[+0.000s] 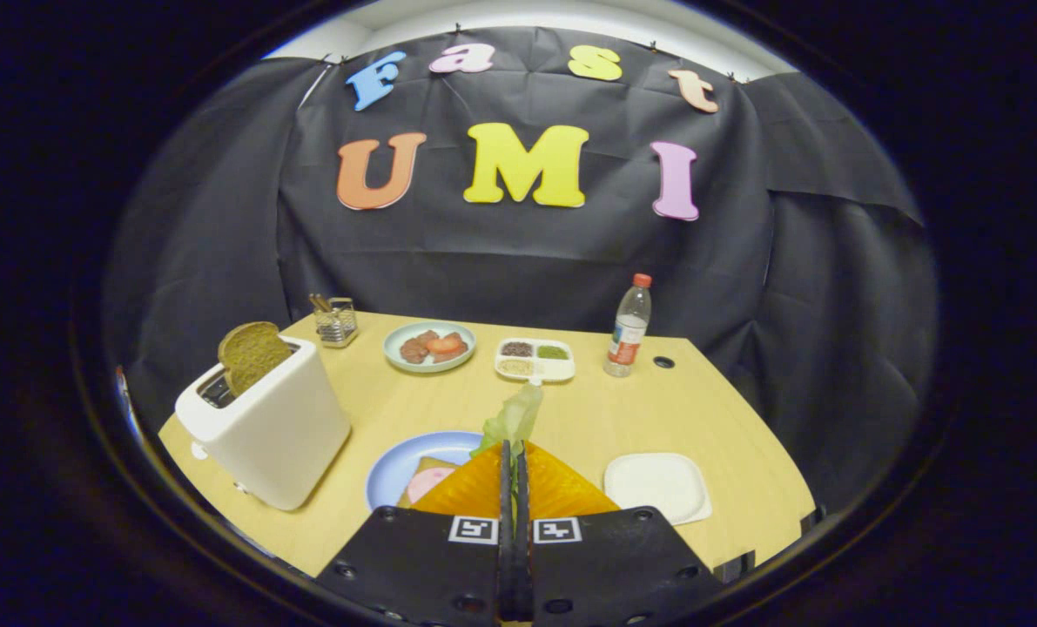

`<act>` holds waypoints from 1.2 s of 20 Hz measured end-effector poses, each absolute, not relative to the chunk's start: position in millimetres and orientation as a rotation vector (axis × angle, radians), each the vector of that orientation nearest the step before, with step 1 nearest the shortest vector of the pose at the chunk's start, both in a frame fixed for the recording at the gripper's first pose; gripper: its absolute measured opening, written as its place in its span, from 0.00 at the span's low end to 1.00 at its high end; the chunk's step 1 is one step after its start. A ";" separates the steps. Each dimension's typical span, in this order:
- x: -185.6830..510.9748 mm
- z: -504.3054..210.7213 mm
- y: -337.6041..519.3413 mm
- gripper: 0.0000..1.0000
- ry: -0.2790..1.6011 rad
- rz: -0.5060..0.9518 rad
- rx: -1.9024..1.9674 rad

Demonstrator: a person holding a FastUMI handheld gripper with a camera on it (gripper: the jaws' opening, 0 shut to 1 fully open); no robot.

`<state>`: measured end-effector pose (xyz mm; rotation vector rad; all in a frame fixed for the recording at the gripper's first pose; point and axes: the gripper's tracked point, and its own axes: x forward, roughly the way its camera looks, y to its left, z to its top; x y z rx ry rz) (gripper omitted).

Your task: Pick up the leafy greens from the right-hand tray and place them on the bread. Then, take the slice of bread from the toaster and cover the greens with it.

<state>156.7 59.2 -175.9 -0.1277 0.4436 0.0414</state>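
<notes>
My gripper (514,453) is shut on a pale green lettuce leaf (513,416) that sticks up from between the fingertips, held above the table. Just left of and below the fingers lies a blue plate (396,466) carrying a slice of bread (427,466) with a pink slice of ham (429,482) on it, partly hidden by the fingers. To the right of the fingers sits a white square tray (657,486), bare on top. A white toaster (265,422) stands further left with a brown slice of bread (252,353) poking out of its slot.
Beyond the fingers are a light green plate (429,347) with meat and tomato, a white divided dish (535,359) of seasonings, a clear bottle (629,327) with a red cap, and a wire holder (336,320). A black hole (663,361) marks the table near the bottle.
</notes>
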 end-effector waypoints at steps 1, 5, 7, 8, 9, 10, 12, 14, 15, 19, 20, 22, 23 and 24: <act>157.0 -176.4 74.2 0.00 0.437 0.062 -0.123; 156.6 -185.4 128.9 0.00 0.432 0.144 -0.071; 157.3 -194.4 149.2 0.00 0.448 0.188 -0.050; 159.1 -202.1 155.0 0.00 0.460 0.203 -0.038; 162.2 -211.1 157.4 0.00 0.476 0.211 -0.026; 166.3 -221.0 151.8 0.00 0.495 0.194 -0.026; 177.5 -239.5 138.4 0.00 0.527 0.159 -0.037; 187.0 -255.9 123.4 0.00 0.555 0.132 -0.049; 191.4 -261.4 116.5 0.00 0.567 0.122 -0.050; 207.1 -278.0 94.5 0.00 0.598 0.102 -0.035; 210.3 -280.3 90.5 0.00 0.600 0.095 -0.036; 214.8 -284.6 81.2 0.00 0.604 0.080 -0.043; 216.7 -286.8 75.8 0.00 0.606 0.071 -0.046; 217.5 -290.7 72.9 0.00 0.614 0.068 -0.043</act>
